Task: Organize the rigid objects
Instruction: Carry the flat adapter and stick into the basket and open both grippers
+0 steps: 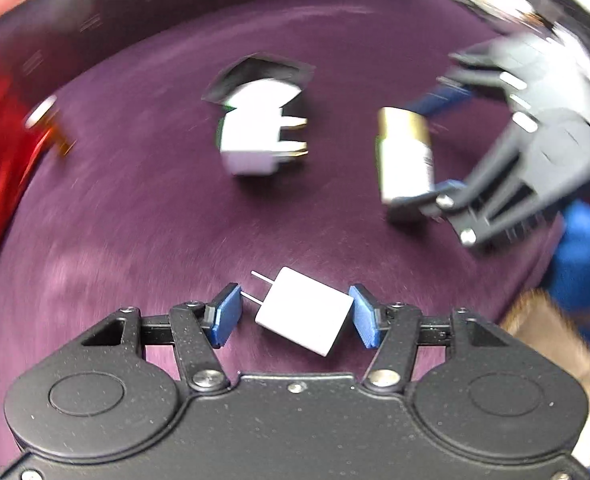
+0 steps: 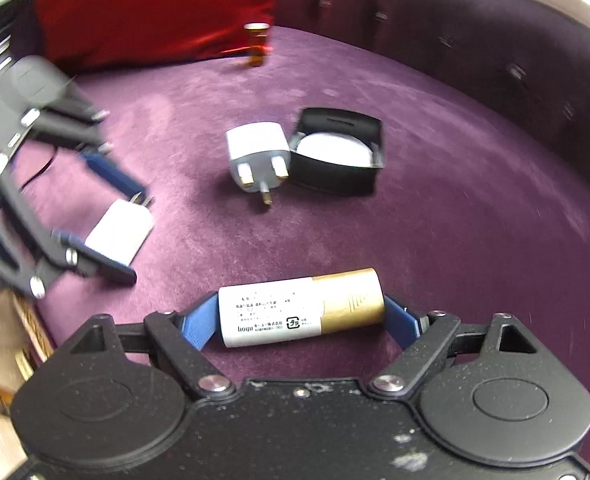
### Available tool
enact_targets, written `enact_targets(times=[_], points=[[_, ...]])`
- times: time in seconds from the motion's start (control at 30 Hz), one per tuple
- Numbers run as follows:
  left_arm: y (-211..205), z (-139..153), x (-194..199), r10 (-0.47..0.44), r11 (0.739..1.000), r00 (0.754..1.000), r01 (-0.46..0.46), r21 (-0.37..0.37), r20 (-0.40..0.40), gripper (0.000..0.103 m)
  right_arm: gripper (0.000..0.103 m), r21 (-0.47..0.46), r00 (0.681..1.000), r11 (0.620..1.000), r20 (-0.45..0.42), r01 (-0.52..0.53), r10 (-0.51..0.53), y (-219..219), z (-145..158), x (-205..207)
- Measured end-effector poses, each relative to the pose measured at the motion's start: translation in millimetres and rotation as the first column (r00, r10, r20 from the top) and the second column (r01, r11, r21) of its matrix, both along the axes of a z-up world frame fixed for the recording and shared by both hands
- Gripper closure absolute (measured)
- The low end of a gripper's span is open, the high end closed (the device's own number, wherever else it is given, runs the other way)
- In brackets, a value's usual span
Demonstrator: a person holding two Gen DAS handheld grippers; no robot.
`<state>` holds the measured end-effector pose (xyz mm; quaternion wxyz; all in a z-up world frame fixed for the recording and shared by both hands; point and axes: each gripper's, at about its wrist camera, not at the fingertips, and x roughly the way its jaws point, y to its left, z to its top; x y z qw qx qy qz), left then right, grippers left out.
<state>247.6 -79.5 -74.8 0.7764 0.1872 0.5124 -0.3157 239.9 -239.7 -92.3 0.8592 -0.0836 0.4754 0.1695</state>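
**Two hand-held grippers over a purple sofa seat, each with an object between its pads**

The left hand-held gripper [image 1: 295,314] is spread wide around a small white two-pin charger [image 1: 305,316]. The right blue pad [image 1: 365,316] is at or nearly at the charger's corner; the left pad stands apart from it, close to the pins. The charger lies tilted between the fingers, pins pointing away to the left; whether it rests on the seat or is lifted cannot be told.

The right hand-held gripper [image 2: 301,320] has a white-and-gold cylinder [image 2: 301,308] lying crosswise between its blue pads, white end at the left finger, gold cap at the right. Both pads appear to meet its ends, though firm contact is not certain. In the left wrist view the same cylinder [image 1: 405,154] is blurred, with the right gripper's fingers on either side.

Near the middle of the purple velvet sofa seat [image 2: 475,208] a white three-pin plug adapter [image 2: 257,158] lies with its brass pins toward the front edge. Touching its right side stands an open black box [image 2: 339,152] with a round white item inside. A small amber bottle [image 2: 257,44] stands at the back edge, just beside a red cushion [image 2: 155,8] leaning on the tufted backrest.
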Motion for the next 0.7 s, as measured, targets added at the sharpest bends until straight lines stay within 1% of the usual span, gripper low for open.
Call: enact_targets(times=[0.03,0.07,0.1,0.13,0.17,0.2,0.27,0.37,0.5,0.57,0.7], points=[[0,0,-2,0.068,0.998,0.998,-0.068,0.004,-0.003,0.047,0.016,-0.006,0.999,0.999,-0.008,0.054,-0.054,2,0,-2],[0,0,-6,0.145,0.989,0.989,-0.145,0.01,-0.004,0.047,0.016,-0.013,0.993,0.993,-0.016,0.115,-0.116,4,0,-3],[1,-1,-9,0.201,0.98,0.98,-0.201,0.011,-0.006,0.047,0.016,-0.017,0.982,0.982,-0.027,0.186,-0.186,6,0,-6],[2,-1,-12,0.254,0.967,0.967,-0.254,0.011,-0.006,0.047,0.016,-0.022,0.968,0.968,-0.036,0.248,-0.249,9,1,-11],[4,-2,-16,0.313,0.95,0.95,-0.313,0.012,-0.008,0.047,0.016,-0.03,0.95,0.951,-0.046,0.309,-0.31,12,2,-15],[6,-2,-18,0.356,0.935,0.934,-0.356,0.01,-0.009,0.047,0.016,-0.038,0.927,0.928,-0.056,0.37,-0.371,16,2,-18],[7,0,-18,0.419,0.908,0.908,-0.419,0.008,-0.018,0.047,0.016,-0.045,0.887,0.89,-0.063,0.455,-0.457,23,3,-27],[12,1,-20,0.467,0.884,0.884,-0.467,0.004,-0.034,0.047,0.016,-0.02,0.832,0.835,-0.082,0.549,-0.549,28,3,-40],[23,9,-31,0.504,0.863,0.863,-0.505,-0.004,-0.036,0.047,0.017,0.045,0.781,0.782,-0.114,0.621,-0.614,25,8,-61],[28,17,-40,0.52,0.854,0.854,-0.52,-0.011,-0.028,0.047,0.017,0.062,0.767,0.766,-0.115,0.64,-0.631,22,14,-69],[39,31,-58,0.534,0.845,0.846,-0.534,-0.02,-0.014,0.047,0.017,0.096,0.747,0.741,-0.106,0.665,-0.656,14,30,-93]])
